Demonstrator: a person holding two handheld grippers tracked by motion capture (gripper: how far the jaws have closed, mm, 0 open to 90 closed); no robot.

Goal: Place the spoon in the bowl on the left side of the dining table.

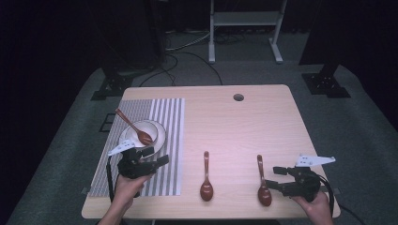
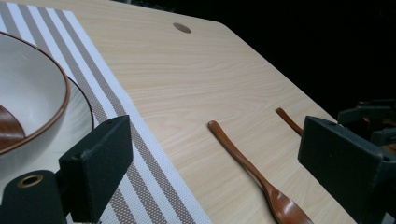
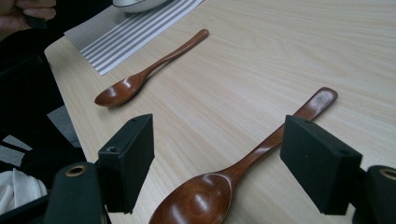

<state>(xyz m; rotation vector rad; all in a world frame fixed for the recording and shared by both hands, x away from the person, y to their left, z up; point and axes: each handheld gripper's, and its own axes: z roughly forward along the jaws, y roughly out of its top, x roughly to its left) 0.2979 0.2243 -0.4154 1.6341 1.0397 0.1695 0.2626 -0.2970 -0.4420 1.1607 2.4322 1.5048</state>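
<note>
- The tabletop (image 1: 244, 122) was pale wood, with a round hole (image 1: 238, 97) near its far edge.
- A striped placemat (image 1: 166, 122) covered the tabletop's left part.
- A white bowl (image 1: 152, 127) stood on a plate on the placemat, with a brown spoon (image 1: 136, 129) resting in it, handle pointing to the far left.
- The left tool (image 1: 151, 158) hovered over the placemat just on the near side of the bowl, jaws spread wide and holding nothing.
- The right tool (image 1: 279, 179) stood to the right of the placemat, near the tabletop's front edge, jaws wide apart and empty.
- The right spoon (image 1: 263, 183) lay flat on the tabletop, well to the right of the placemat. In the right gripper view its handle (image 3: 275, 137) ran between the open jaws, bowl end nearest the camera; contact could not be determined.
- The middle spoon (image 1: 206, 178) lay flat between the placemat and the right spoon, touching neither.
</note>
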